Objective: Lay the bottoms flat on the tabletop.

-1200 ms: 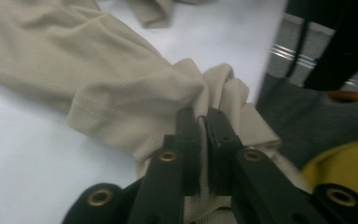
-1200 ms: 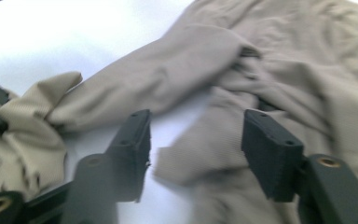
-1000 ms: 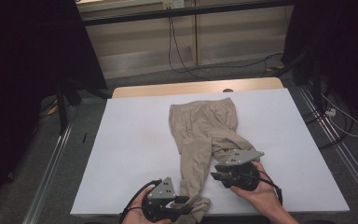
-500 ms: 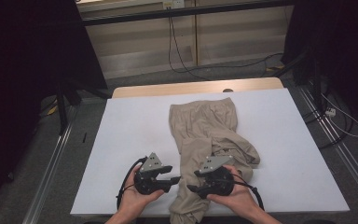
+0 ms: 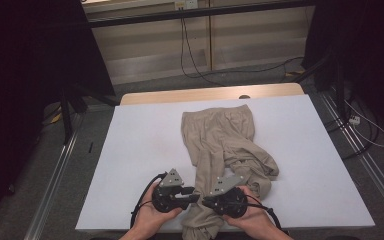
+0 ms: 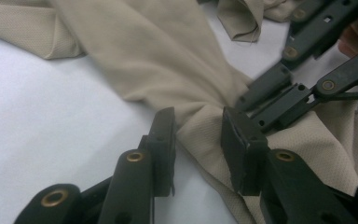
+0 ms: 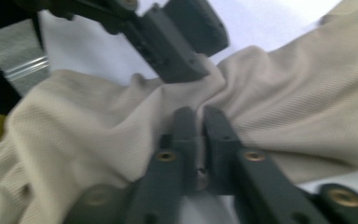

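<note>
At the near edge of the white desk (image 5: 130,150), the high view has the left gripper (image 5: 192,194) and the right gripper (image 5: 206,201) tip to tip over one leg of the beige trousers (image 5: 220,135). The right gripper view adds that its jaws, just closing, are clenched on a gathered fold. The left gripper view has its jaws, also just closing, straddling a bunched ridge with pads not quite pressing. Farther off, the waistband lies flat near the desk's far edge.
</note>
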`<state>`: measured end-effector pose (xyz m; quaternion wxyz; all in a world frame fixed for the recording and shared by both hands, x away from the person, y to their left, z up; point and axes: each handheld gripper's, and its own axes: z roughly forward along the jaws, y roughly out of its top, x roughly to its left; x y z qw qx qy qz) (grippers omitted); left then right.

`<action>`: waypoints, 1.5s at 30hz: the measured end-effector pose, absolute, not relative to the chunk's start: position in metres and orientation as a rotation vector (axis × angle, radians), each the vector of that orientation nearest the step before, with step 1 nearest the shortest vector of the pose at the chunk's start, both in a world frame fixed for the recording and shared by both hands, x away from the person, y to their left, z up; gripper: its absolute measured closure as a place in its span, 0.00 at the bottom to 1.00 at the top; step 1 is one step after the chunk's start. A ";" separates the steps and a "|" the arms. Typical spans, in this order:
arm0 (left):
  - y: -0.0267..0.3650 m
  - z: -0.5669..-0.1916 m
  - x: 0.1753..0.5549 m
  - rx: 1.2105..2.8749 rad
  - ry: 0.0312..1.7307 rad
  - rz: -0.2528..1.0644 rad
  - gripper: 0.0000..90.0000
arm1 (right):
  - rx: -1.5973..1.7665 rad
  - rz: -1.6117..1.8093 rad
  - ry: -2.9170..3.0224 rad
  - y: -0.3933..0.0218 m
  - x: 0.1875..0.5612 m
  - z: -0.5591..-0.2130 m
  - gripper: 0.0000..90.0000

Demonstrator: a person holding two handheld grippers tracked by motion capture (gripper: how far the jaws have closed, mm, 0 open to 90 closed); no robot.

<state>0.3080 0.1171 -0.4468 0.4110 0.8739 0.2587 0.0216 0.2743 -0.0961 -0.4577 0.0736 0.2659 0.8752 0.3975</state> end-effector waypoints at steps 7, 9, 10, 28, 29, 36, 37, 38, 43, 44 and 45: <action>0.117 -0.445 0.308 2.190 0.650 0.051 0.74 | 0.730 1.197 2.712 -0.099 0.258 -0.454 0.98; 0.116 -0.446 0.308 2.200 0.640 0.064 0.72 | 0.730 1.199 2.725 -0.100 0.254 -0.454 0.98; 0.116 -0.446 0.308 2.203 0.636 0.071 0.71 | 0.727 1.202 2.736 -0.101 0.251 -0.453 0.98; 0.082 -0.452 0.321 2.278 0.620 0.110 0.93 | 0.844 1.281 2.661 -0.129 0.255 -0.443 0.62; 0.082 -0.452 0.321 2.275 0.633 0.109 1.00 | 0.884 1.279 2.621 -0.135 0.258 -0.442 0.62; 0.102 -0.445 0.316 2.307 0.658 0.098 1.00 | 1.015 1.244 2.486 -0.154 0.268 -0.439 0.67; 0.106 -0.444 0.316 2.312 0.665 0.100 1.00 | 1.031 1.244 2.468 -0.158 0.270 -0.438 0.67; 0.114 -0.443 0.315 2.306 0.684 0.104 1.00 | 1.037 1.238 2.466 -0.159 0.271 -0.438 0.69; 0.142 -0.436 0.315 2.276 0.756 0.128 1.00 | 1.056 1.207 2.474 -0.158 0.277 -0.443 0.73; 0.146 -0.436 0.315 2.265 0.765 0.124 1.00 | 1.049 1.207 2.484 -0.156 0.278 -0.444 0.75; 0.149 -0.436 0.316 2.262 0.769 0.121 1.00 | 1.039 1.204 2.494 -0.153 0.278 -0.444 0.75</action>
